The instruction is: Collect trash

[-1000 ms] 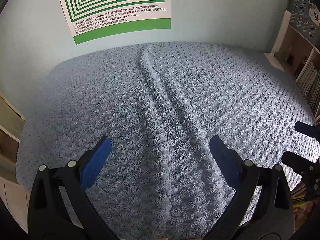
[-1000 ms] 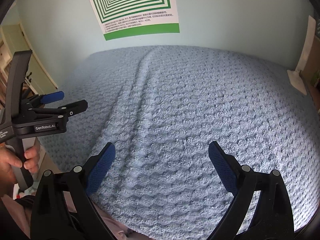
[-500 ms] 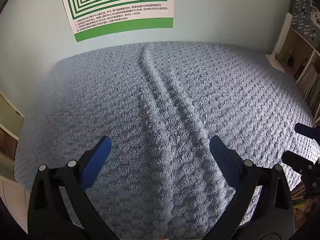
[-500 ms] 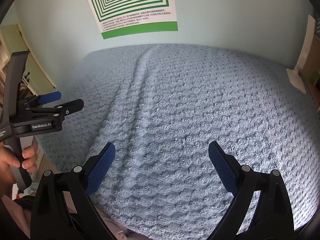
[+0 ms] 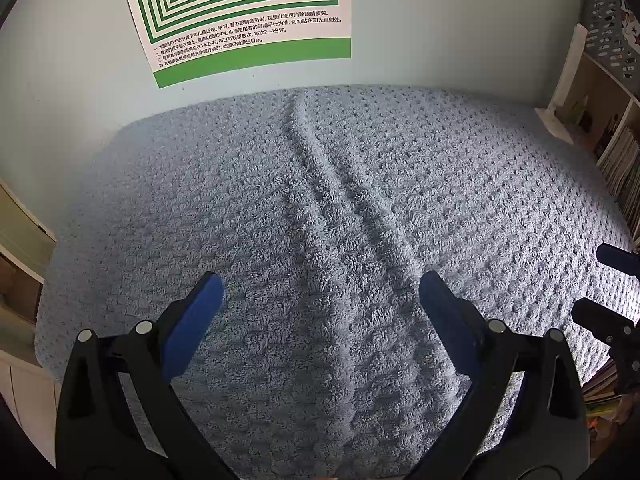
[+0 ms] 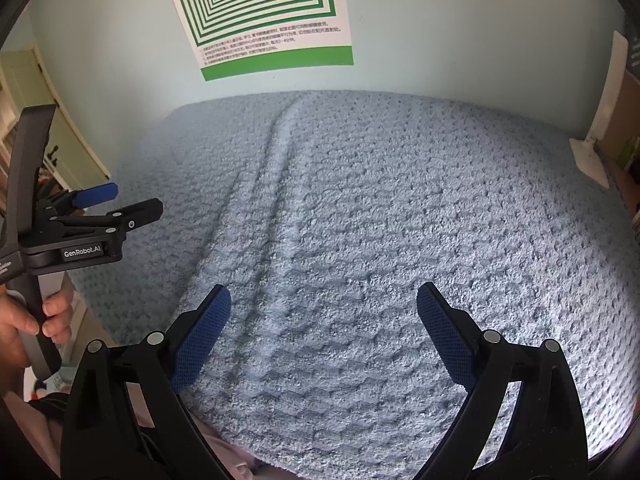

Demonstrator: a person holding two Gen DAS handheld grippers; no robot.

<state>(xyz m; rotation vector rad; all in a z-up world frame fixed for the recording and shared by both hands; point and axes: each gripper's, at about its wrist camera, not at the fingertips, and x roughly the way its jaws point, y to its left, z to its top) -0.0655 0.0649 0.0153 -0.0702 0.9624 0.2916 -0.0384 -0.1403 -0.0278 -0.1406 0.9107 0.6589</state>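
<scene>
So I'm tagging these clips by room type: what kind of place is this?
Probably a home bedroom or study. A blue textured blanket covers a flat surface against a pale wall, an eye-relaxation poster with Chinese text hangs above, and a shelf of books stands alongside. Both grippers are open and empty; no trash is visible.

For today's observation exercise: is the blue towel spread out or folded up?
Spread out: the blue towel covers the whole surface, with one long wrinkle down its middle.

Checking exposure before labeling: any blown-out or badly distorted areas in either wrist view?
Left wrist: blue towel overexposed at the right edge, dimmer on its left; poster text sharp. Right wrist: strong fisheye bending, dark vignette corners, poster text softer, towel evenly lit.
</scene>
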